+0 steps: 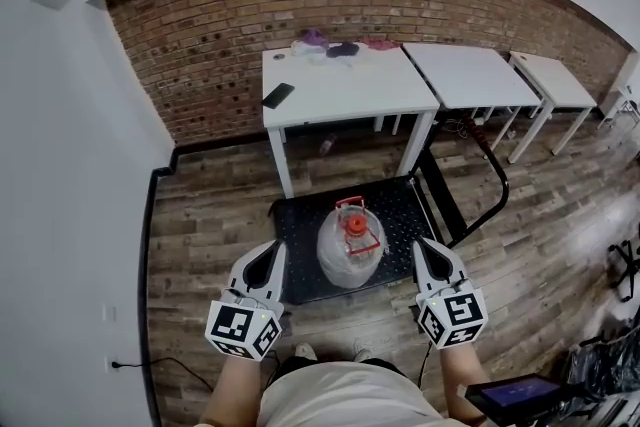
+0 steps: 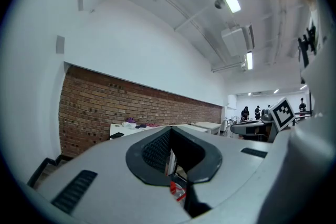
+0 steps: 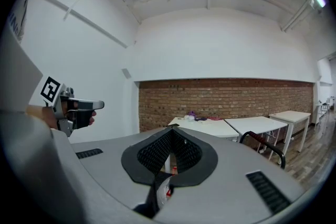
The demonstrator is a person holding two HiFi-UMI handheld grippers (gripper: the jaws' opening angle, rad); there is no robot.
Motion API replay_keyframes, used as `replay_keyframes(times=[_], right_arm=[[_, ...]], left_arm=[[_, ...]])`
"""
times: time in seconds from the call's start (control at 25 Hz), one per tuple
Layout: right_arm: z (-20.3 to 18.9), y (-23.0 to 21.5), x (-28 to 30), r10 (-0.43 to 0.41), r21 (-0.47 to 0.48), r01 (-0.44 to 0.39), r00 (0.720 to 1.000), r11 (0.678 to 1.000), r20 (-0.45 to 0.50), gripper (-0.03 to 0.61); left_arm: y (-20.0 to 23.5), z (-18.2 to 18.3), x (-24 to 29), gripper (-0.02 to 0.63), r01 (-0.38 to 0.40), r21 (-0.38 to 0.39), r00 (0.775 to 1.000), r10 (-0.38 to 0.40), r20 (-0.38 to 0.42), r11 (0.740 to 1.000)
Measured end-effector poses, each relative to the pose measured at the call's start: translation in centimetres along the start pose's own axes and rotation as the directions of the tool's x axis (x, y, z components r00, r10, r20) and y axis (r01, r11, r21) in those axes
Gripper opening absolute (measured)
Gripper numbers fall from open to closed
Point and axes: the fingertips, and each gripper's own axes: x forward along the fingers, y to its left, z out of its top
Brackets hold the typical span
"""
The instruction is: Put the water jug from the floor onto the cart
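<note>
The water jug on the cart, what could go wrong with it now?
1. The water jug stands upright near the near edge of the cart. No rail shows there, so it might topple off if the cart rolls.
2. The left gripper and right gripper are shut and off to its sides, so nothing steadies it.
3. The cart sits close to the white table; a push could bump its legs.
</note>
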Motion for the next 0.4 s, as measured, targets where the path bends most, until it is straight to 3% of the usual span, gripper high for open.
replay_keyframes(times=[0.4], right_arm=[[0.0, 0.52, 0.17, -0.017, -0.05, 0.016, 1.0, 0.999, -0.008, 0.002]], left_arm=[[-0.04, 0.11, 0.0, -0.006, 0.021, -0.003, 1.0, -0.021, 0.001, 1.0]])
